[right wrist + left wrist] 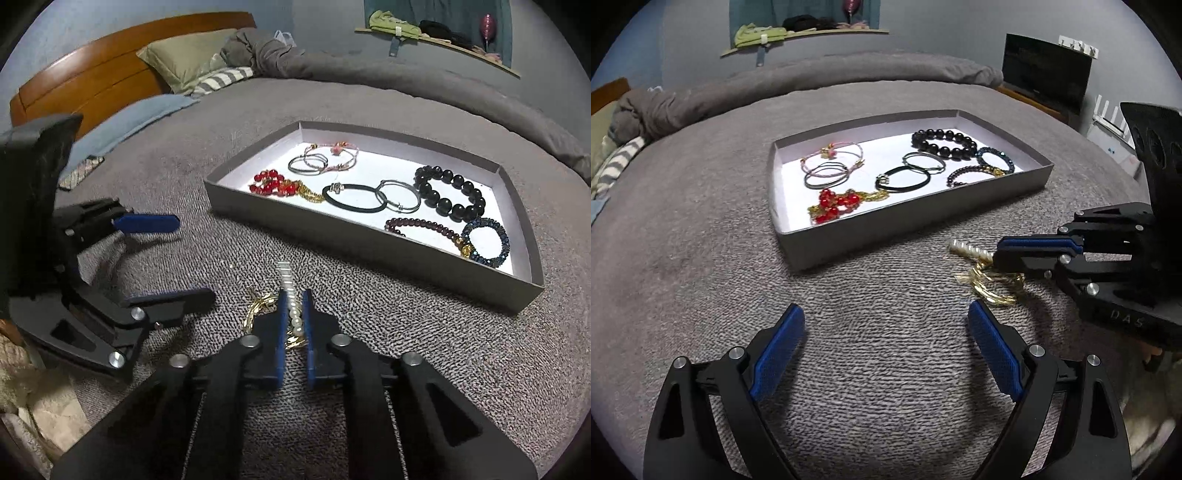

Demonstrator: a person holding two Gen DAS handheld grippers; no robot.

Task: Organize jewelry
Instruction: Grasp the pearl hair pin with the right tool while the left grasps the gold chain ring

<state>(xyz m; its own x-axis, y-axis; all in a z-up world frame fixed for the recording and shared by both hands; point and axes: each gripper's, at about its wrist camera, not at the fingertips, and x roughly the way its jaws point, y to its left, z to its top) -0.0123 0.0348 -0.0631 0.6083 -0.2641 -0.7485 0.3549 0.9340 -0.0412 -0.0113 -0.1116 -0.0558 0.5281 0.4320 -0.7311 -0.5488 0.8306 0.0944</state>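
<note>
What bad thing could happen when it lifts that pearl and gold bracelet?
The right gripper is shut on only the pearl strand, so the loose gold chain lying on the blanket might snag the fuzzy weave or slip free. The dangling end could also catch the near wall of the tray or tangle with the bracelets already inside.

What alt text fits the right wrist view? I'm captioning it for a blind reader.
The right gripper is shut on a pearl-and-gold bracelet lying on a grey bedspread. Beyond it, a shallow grey tray holds several bracelets; the open left gripper sits at left.
</note>
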